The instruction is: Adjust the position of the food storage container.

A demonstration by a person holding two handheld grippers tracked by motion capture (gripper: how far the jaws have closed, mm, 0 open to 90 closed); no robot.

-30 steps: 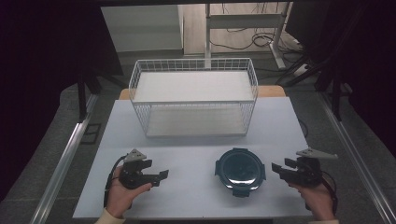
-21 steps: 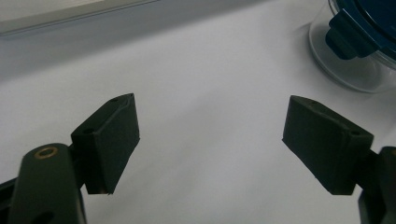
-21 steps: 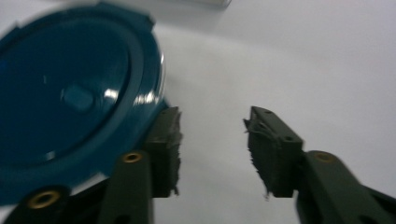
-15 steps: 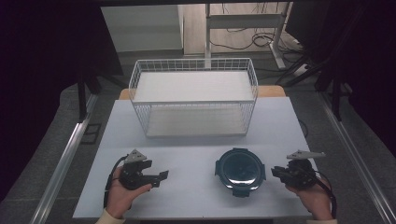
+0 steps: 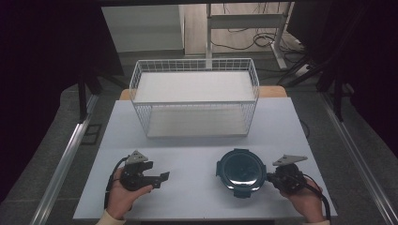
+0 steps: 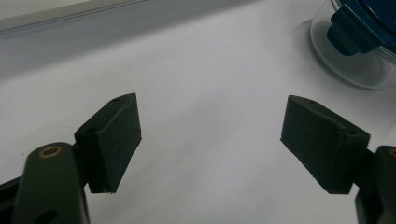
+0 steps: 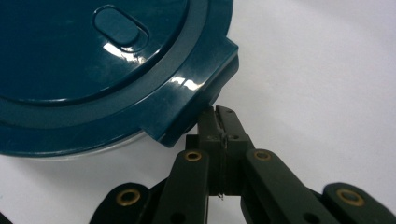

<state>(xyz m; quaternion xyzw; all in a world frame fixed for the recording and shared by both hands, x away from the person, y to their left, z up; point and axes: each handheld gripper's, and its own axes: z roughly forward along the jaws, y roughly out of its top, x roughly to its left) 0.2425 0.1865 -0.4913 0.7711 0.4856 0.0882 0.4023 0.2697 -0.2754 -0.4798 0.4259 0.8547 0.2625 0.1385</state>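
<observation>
Jaws of the right gripper (image 7: 223,122) have just been closing and now stand together, pad against pad, with nothing between them. Their tips sit just under the side latch of the round container (image 5: 241,169), which has a dark blue lid (image 7: 93,60) and rests on the white table (image 5: 187,197) in front of the wire basket (image 5: 195,101). Compared with a second ago, this gripper has come closer to the container from its right side. I think the person means to push or lift that latch with closed jaws. The left gripper (image 6: 210,140), well apart on the container's left, holds its jaws wide apart and has not moved.
</observation>
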